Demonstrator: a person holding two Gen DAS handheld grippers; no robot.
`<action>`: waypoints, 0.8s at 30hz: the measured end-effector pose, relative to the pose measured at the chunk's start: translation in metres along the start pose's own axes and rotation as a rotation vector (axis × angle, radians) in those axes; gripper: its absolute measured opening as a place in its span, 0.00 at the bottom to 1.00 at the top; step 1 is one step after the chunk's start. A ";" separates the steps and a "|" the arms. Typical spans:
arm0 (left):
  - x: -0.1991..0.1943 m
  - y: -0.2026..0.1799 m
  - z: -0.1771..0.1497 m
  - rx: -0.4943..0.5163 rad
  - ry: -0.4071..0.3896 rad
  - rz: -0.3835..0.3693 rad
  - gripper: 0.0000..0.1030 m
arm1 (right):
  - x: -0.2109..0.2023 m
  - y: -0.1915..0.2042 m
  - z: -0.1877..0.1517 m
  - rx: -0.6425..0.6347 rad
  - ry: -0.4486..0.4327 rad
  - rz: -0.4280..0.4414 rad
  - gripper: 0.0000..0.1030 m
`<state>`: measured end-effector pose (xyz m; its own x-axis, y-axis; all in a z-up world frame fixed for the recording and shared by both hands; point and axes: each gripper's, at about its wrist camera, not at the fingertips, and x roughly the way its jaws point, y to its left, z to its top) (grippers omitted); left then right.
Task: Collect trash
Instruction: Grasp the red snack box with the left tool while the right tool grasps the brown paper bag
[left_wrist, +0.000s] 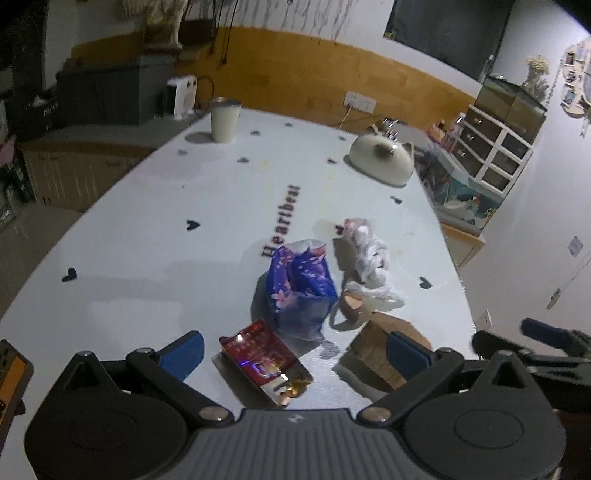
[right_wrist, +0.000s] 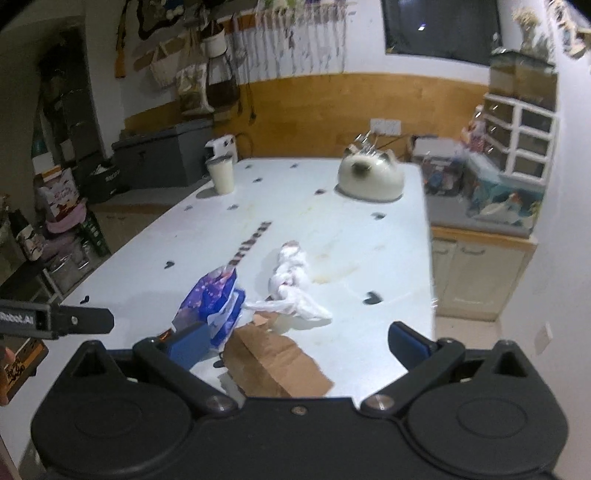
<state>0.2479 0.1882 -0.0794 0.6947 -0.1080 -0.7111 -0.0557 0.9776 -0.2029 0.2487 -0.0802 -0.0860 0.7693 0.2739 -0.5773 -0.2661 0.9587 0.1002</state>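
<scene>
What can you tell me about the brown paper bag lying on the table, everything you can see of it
The brown paper bag looks like plain kraft paper, creased and flattened, lying on its side near the near edge of the white table. No print or handles show. In the right wrist view it sits between the open fingers of the right gripper, not gripped. Its far end meets the white plastic bag, and the purple floral bag lies close on its left. Whether anything is inside cannot be told.

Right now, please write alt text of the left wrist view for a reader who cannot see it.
The open left gripper hovers over a red snack packet on a white table. Beyond lie a blue floral bag, a crumpled white plastic bag and a brown paper bag.
</scene>
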 end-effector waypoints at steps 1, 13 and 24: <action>0.006 0.005 0.003 -0.013 0.015 -0.005 1.00 | 0.011 0.000 0.000 -0.004 0.011 0.011 1.00; 0.069 0.043 0.011 -0.220 0.200 -0.009 1.00 | 0.132 0.005 0.005 -0.105 0.204 0.162 1.00; 0.113 0.043 0.000 -0.399 0.349 0.023 1.00 | 0.142 0.014 -0.020 -0.052 0.408 0.328 1.00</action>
<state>0.3237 0.2180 -0.1689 0.4135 -0.2078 -0.8865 -0.3843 0.8428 -0.3768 0.3431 -0.0293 -0.1827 0.3546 0.4969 -0.7921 -0.4911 0.8198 0.2945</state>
